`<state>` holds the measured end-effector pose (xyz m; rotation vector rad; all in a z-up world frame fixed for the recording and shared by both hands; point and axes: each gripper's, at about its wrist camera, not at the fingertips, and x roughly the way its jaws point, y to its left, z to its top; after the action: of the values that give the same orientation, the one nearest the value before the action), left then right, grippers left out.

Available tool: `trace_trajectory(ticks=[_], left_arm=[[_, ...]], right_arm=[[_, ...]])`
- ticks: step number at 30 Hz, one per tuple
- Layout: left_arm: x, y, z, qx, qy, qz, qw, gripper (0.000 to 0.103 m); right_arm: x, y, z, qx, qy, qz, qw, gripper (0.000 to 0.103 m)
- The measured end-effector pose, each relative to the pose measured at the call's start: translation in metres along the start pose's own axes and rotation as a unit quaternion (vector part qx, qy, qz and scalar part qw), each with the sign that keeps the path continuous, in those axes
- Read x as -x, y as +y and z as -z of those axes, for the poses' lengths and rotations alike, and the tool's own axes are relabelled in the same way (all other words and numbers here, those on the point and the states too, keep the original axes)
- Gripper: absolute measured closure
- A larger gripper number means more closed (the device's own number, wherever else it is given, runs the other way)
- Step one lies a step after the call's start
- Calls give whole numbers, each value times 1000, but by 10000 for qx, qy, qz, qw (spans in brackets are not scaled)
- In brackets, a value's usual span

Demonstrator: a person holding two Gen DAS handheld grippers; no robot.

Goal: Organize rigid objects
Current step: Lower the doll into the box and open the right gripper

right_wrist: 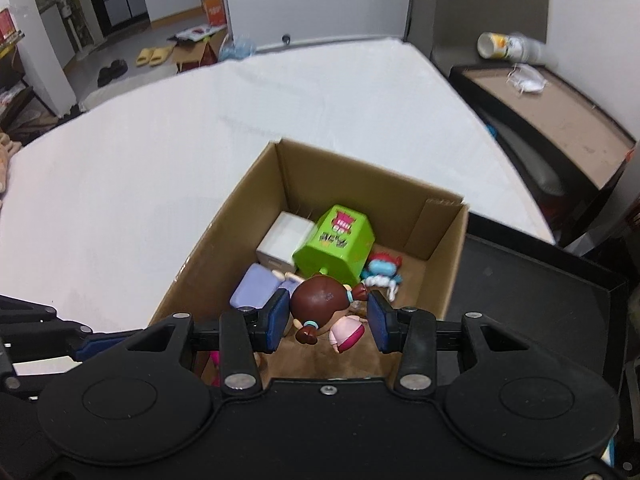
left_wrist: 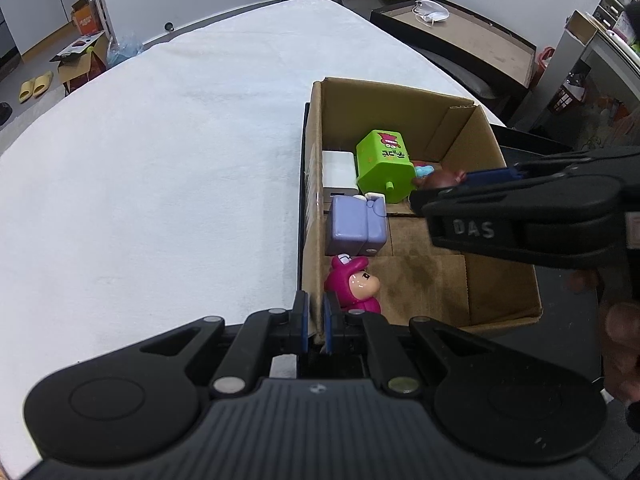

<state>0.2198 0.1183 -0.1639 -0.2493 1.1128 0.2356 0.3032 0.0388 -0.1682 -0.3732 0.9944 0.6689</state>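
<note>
Only right-wrist view: blue figurine (right_wrist: 382, 269) behind green box (right_wrist: 336, 246).

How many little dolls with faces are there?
3: a pink doll by the box's near wall, a blue doll beside the green block, a brown-haired doll between the right gripper's jaws. More may be hidden.
</note>
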Motion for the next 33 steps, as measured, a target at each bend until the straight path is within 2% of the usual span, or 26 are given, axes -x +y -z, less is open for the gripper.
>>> trace_trajectory(ticks=[6, 14, 27, 33], left_arm=[[-1, 0, 0, 2, 4, 5, 10000, 96], [-1, 0, 1, -8, 6, -5, 10000, 96], [-3, -1, 1, -24, 23, -34, 10000, 96], [-1, -4, 1, -36, 39, -95, 9999, 96]], right_arm=[[-18, 0, -1, -3, 354, 25, 9994, 61], [-30, 0, -3, -103, 497, -16, 9987, 60], [13, -11, -1, -191, -60, -143, 9997, 60], [38, -25, 6, -320, -258, -215, 9989, 54]])
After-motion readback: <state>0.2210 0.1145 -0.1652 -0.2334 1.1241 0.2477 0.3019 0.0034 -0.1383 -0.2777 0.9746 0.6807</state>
